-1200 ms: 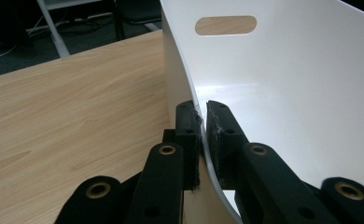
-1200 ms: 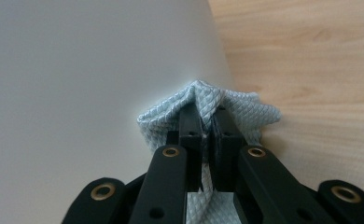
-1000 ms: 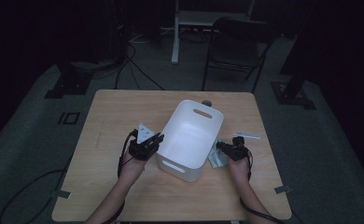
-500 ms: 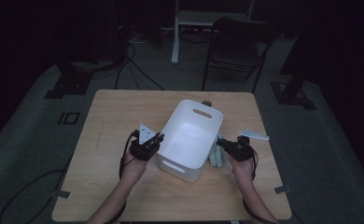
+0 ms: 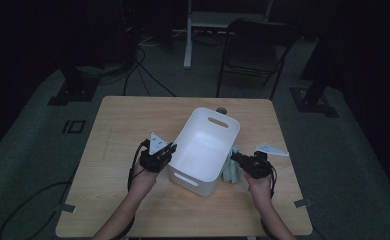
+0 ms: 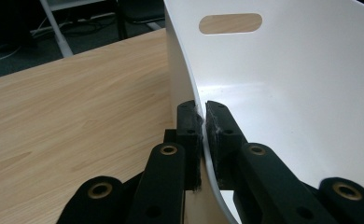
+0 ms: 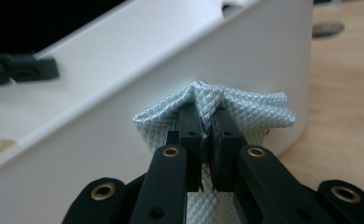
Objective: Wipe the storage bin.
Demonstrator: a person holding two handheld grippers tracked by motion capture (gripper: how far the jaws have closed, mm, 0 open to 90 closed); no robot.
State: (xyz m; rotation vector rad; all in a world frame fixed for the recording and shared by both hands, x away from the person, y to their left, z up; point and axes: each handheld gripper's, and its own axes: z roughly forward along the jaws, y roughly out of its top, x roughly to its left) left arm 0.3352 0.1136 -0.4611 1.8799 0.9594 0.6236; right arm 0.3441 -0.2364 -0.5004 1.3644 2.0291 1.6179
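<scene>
Left tool (image 6: 202,122): jaws clamped shut on the side wall of the white plastic bin (image 6: 283,70), one jaw outside, one inside, pinching the rim. In the high view the left tool (image 5: 169,151) sits at the bin's (image 5: 203,150) left wall, hand (image 5: 145,172) behind it, cable trailing back along the forearm.

Right tool (image 7: 207,128): jaws closed tight on a pale blue quilted cloth (image 7: 245,107), fabric bunched up and puffing out over both jaw tips, more of it hanging down between the jaws. In the high view the right tool (image 5: 237,159) holds the cloth (image 5: 229,167) just beside the bin's right wall, outside it; the cloth is pressed close to or touching the wall, can't tell which. Whether its lower end touches the worktop, can't tell.

Bin: stands on the wooden worktop (image 5: 128,120) near the middle, set at an angle, slot handles in both end walls, inside looks bare. Bin wall stands right in front of the cloth, between the two tools.

Around: small round dark thing (image 5: 221,110) on the worktop just behind the bin's far end, too small to name. Beyond the worktop a black chair (image 5: 255,47), a white desk frame (image 5: 193,25), cables on the dark floor. Tape bits on the worktop's front corners.
</scene>
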